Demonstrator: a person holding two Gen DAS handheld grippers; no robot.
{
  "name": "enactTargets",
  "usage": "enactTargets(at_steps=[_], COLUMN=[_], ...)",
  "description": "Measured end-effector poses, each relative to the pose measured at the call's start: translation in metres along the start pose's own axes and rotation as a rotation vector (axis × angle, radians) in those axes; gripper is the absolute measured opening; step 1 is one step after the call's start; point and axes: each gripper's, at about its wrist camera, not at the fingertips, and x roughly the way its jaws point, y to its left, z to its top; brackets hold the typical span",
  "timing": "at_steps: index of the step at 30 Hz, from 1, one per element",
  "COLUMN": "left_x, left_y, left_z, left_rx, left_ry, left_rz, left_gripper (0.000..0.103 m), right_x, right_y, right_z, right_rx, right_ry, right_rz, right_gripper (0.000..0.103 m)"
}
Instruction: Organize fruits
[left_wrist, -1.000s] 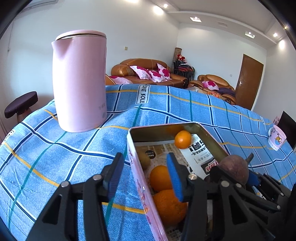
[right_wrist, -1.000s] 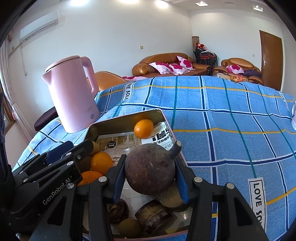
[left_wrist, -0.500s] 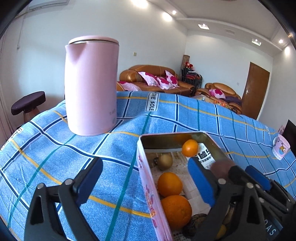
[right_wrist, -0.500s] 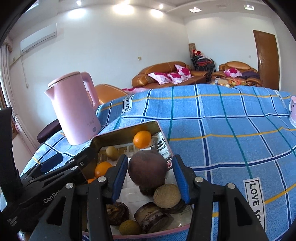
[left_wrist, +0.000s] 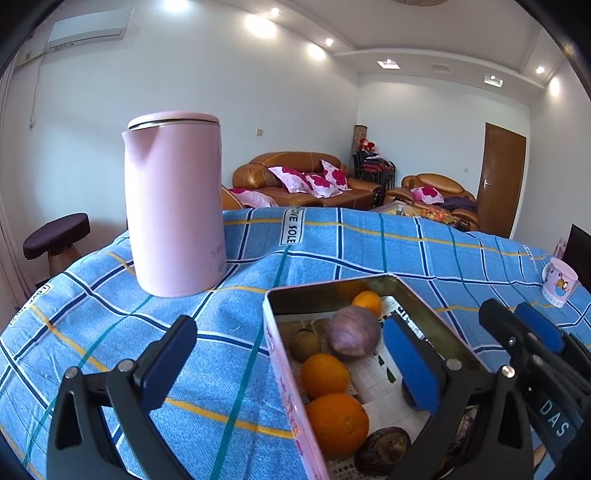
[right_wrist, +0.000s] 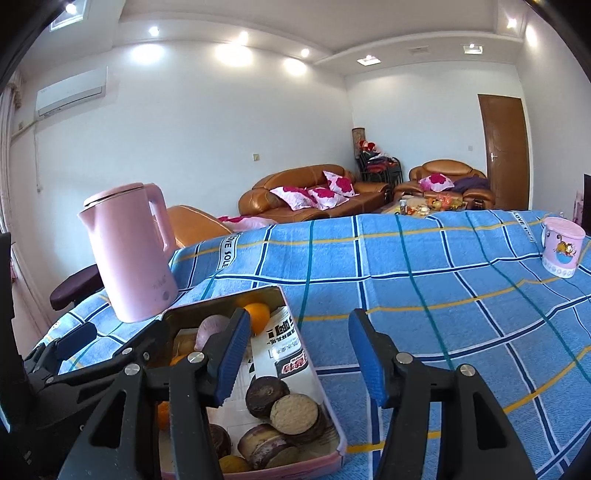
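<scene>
the tin box (left_wrist: 291, 373) stands on the desk (left_wrist: 110, 332), which is covered with a blue checked cloth, in the lower middle of the left wrist view and the lower left of the right wrist view. inside it lie two oranges (left_wrist: 325, 374) near the left wall, a smaller orange (left_wrist: 367, 302) at the far end, a round purple fruit (left_wrist: 352, 334) between them, and several dark, wrinkled fruits (right_wrist: 267, 391) at the near end.

the left claw (left_wrist: 288, 358) is spread very wide and its jaws are opening; one finger stands outside the tin's left wall, the other over the inside, and nothing is pressed between the pads. the right claw (right_wrist: 295, 354) is partly open and opening too. between its pads i see only the tin's right edge and the cloth behind, so it holds nothing.

about handling, i judge that the oranges are firm and rather heavy, with a skin that gives good friction, so a hold across the widest middle should be safe. the purple fruit looks smooth and round; it may roll or slip, so the pads should meet it at its equator, not near the top. the dark wrinkled fruits look light and a little soft, so only a gentle squeeze is wise. the tin seems thin and light and may slide if a finger pushes its wall.

a pink kettle (left_wrist: 173, 203) stands behind the tin, in the left of both views, and a pink cup (right_wrist: 561, 245) stands far at the right edge.
</scene>
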Motion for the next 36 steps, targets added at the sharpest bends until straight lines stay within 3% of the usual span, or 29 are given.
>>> enactTargets(at_steps=[11, 36], left_x=[-0.012, -0.027], left_y=[-0.016, -0.031], left_z=[-0.002, -0.015], left_rx=[0.082, 0.059], left_ry=[-0.055, 0.050], left_rz=[-0.003, 0.002], left_gripper=[0.103, 0.103], right_x=[-0.010, -0.024], right_y=[-0.015, -0.024], right_z=[0.000, -0.006], right_rx=[0.000, -0.035], right_ry=[-0.024, 0.019], right_rz=[-0.071, -0.151], right_gripper=[0.058, 0.058])
